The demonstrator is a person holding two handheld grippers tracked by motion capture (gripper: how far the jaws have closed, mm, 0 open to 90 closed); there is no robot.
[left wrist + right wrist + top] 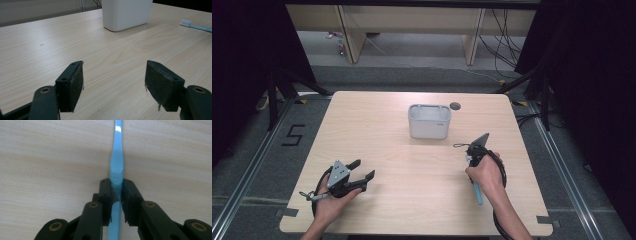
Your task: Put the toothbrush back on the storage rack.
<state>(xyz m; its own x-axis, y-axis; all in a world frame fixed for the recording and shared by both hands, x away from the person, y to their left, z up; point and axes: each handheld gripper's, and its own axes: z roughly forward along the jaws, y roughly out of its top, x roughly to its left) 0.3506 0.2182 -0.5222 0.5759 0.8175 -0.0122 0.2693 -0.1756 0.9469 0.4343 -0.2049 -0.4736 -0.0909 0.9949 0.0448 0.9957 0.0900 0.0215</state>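
Your right gripper (116,195) is clenched on the blue toothbrush (117,167): in the right gripper view both pads press against the handle from either side, and the handle runs straight up between them over the wooden table (50,157). In the high view that gripper (475,150) sits at the right side of the table, pointing down at the surface, with your hand wrapped around its body and the blue handle (478,192) lying flat on the wood and sticking out toward you past your wrist. Your left gripper (364,170) rests low near the front left edge, its jaws standing wide apart with nothing between them. The white container (428,121) stands upright toward the far middle of the table, well apart from both grippers; in the left gripper view the toothbrush's bristled head (186,23) lies on the table to the right of it (126,13).
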